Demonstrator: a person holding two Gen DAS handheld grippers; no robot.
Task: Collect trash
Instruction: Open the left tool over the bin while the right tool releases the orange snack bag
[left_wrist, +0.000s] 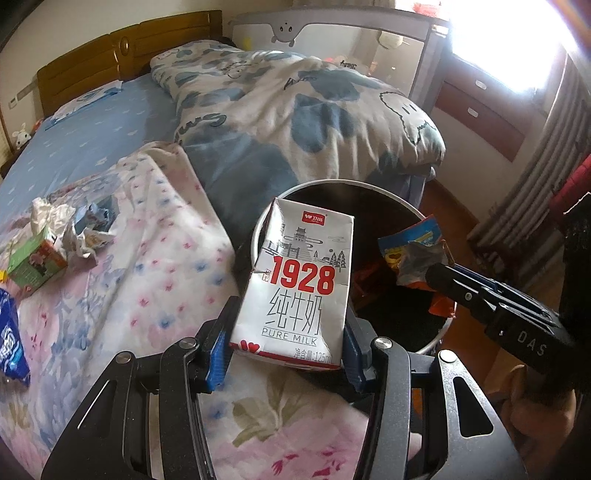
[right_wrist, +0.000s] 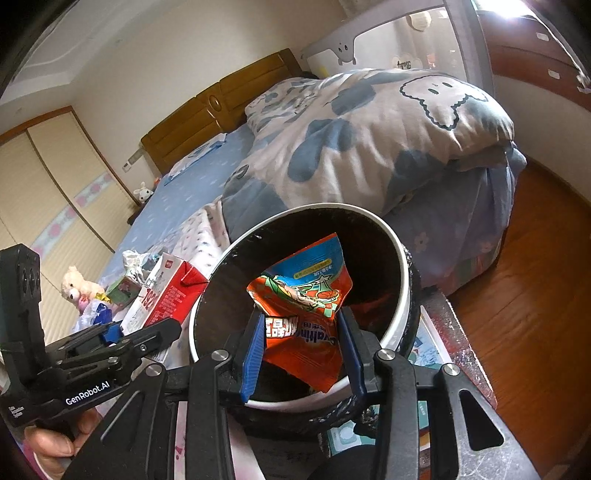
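Over the round, white-rimmed trash bin (right_wrist: 400, 295) beside the bed, the right gripper (right_wrist: 301, 350) clamps a crinkled orange-and-blue foil snack wrapper (right_wrist: 306, 295). The left gripper (left_wrist: 284, 354) grips a boxy white milk carton (left_wrist: 299, 280) at the bin's near-left rim, above the floral quilt (left_wrist: 147, 280).

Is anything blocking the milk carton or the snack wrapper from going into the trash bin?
Nothing visible does. The left gripper holds the milk carton at the near rim of the open trash bin, and the right gripper holds the snack wrapper over its mouth. No lid covers the bin.
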